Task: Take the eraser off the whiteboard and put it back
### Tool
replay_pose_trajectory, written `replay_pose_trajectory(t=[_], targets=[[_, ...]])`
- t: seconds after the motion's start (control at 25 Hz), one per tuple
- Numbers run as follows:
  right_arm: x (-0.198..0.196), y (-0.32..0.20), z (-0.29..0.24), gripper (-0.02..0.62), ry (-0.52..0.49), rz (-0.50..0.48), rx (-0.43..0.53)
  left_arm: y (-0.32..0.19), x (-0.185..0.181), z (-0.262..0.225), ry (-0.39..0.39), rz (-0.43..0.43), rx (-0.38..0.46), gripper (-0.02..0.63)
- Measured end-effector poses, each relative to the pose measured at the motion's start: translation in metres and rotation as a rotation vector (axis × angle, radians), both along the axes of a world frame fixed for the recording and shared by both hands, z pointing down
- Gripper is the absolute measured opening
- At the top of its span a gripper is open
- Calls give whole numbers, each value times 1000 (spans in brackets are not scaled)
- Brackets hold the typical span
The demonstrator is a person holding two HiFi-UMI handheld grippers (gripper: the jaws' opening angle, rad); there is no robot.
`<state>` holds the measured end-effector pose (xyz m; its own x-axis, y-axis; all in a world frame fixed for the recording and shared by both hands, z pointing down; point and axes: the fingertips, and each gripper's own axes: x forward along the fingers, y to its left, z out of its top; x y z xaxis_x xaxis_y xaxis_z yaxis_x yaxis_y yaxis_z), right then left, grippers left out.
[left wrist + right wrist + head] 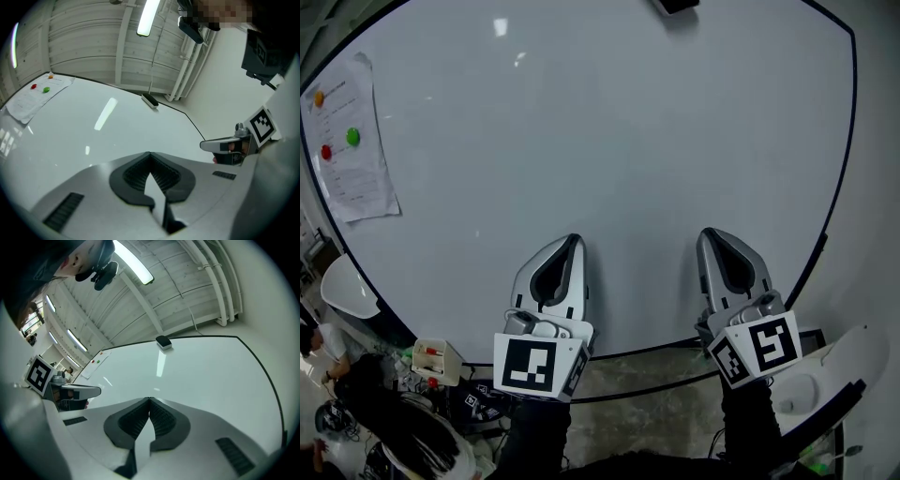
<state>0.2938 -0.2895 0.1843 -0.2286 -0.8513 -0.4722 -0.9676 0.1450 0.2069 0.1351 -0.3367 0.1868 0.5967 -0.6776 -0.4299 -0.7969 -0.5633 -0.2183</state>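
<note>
The eraser (676, 5) sits on the whiteboard (609, 141) at twelve o'clock, at its top edge. The left gripper (574, 241) at seven o'clock and the right gripper (709, 234) at five both have jaws pressed together, gripping nothing.

No readable text anywhere. Paper sheet (354, 155) at the left edge of the whiteboard (609, 141): rows of small print, too fine and blurred to make out in the head view, and just grey smears in both gripper views. Cube on the left tongs (575, 240) and cube on the right tongs (707, 232): black-and-white square code patterns only, no letters, no digits. No brand marks or labels legible on the tongs' shells.
</note>
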Motion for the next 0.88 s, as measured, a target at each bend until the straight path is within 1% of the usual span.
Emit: replay_pose_trajectory(t=[0.12,0.24,0.4,0.56,0.76,0.88], targets=[[3,1,6,11,-13,-1,-17,-3,2,7,-1,6,-16,6],[1,2,11,9,-10,-2,-24,-2,2,10,6,17,-14,6],[-1,4,13,8,16,14,-20,-5,2,13,1,10,-20,6],[-4,6,13,8,32,14,-14,-7,1,14,24,-6,-36,6],[-5,6,15,8,47,20,-16,-9,0,21,2,-12,-44,6],[-4,6,16,8,48,22,-18,-8,1,20,13,-11,-48,6]])
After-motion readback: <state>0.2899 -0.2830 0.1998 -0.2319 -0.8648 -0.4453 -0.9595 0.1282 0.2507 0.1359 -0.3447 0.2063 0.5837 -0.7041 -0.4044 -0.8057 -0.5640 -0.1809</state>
